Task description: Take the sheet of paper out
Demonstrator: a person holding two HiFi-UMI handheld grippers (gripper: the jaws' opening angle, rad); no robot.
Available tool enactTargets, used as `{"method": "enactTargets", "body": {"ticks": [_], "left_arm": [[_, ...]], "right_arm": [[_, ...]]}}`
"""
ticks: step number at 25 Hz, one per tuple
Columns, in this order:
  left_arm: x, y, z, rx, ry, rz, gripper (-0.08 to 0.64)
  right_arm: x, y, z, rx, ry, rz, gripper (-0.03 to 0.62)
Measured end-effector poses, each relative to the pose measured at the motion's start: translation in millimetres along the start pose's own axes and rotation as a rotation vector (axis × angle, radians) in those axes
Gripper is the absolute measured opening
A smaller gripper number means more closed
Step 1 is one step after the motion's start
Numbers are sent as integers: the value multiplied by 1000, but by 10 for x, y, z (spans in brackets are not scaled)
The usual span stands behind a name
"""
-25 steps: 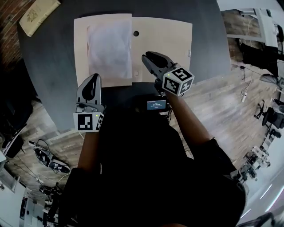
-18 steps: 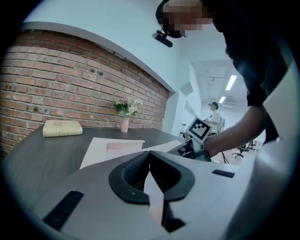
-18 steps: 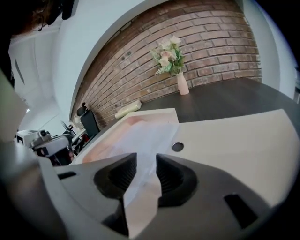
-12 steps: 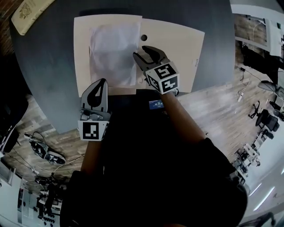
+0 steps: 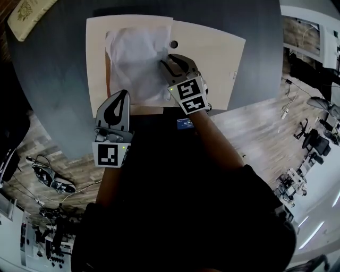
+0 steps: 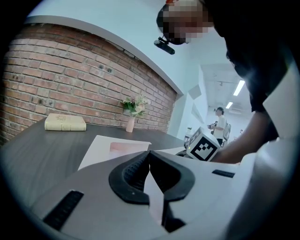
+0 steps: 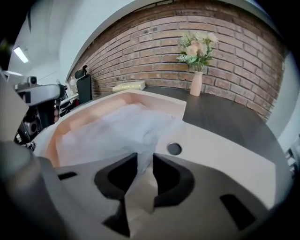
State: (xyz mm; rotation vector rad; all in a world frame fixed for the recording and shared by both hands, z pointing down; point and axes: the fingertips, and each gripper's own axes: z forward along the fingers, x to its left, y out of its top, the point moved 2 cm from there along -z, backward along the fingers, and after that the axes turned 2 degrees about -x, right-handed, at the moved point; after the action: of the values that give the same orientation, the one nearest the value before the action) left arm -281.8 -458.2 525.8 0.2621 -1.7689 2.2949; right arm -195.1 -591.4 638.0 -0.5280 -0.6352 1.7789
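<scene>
Now, right gripper (image 7: 145, 158): jaws are closing but not yet clenched. A narrow gap is left, and the right edge of the sheet of paper (image 5: 135, 58) stands up in it. No pinch is made out yet.
Right gripper, place: it is tipped steeply down onto the middle of the folder (image 5: 212, 58), just near of the snap button (image 5: 173, 44).
Left gripper (image 6: 149, 153): clenched, tips pressed together, nothing held. It hangs just off the near left edge of the folder and no touch is seen.
Sheet: white and crinkled, it lies in the left half of the opened beige folder. Its right edge is ruffled and raised where the right jaws are.
Folder: it is spread flat on the dark round table (image 5: 58, 90), flap laid out to the right.
Far side: a book (image 5: 26, 15) is at the far left of the table and a vase (image 7: 196, 82) of flowers stands by the brick wall. Both are well apart from the work.
Changed: a second ago the right gripper was held over the bare right flap, higher and less tilted. It has since been brought left and down to the sheet's edge. The left gripper has been shifted only slightly toward the folder.
Meaning: the approach is judged finished and the grasp under way. The sheet is not yet out.
Next: a firm pinch on the edge is called for, then a pull to the right or upward.
Risk: the thin edge may slip from the pads or tear, and the folder may be dragged along if it is not held down.
</scene>
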Motion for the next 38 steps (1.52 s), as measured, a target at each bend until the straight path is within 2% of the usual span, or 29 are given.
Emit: {"method": "enactTargets", "body": {"ticks": [4, 8, 18, 23, 30, 34, 38], "left_arm": [[37, 29, 9, -25, -1, 11, -3], [75, 21, -23, -31, -4, 4, -3], [-50, 184, -170, -82, -36, 42, -3], [-259, 303, -268, -113, -26, 66, -3], [-827, 497, -501, -176, 22, 84, -3], [-1151, 518, -630, -213, 16, 126, -3], [-1510, 599, -922, -272, 50, 136, -3]], "right_arm": [[-128, -4, -15, -1, 8, 39, 8], [-183, 27, -125, -35, 33, 80, 5], [-427, 29, -880, -184, 5, 152, 3], [-519, 26, -1367, -258, -24, 128, 3], [-623, -45, -2285, -414, -26, 66, 3], [-549, -72, -2699, -511, -24, 4, 3], [-400, -117, -3221, -634, -25, -26, 3]]}}
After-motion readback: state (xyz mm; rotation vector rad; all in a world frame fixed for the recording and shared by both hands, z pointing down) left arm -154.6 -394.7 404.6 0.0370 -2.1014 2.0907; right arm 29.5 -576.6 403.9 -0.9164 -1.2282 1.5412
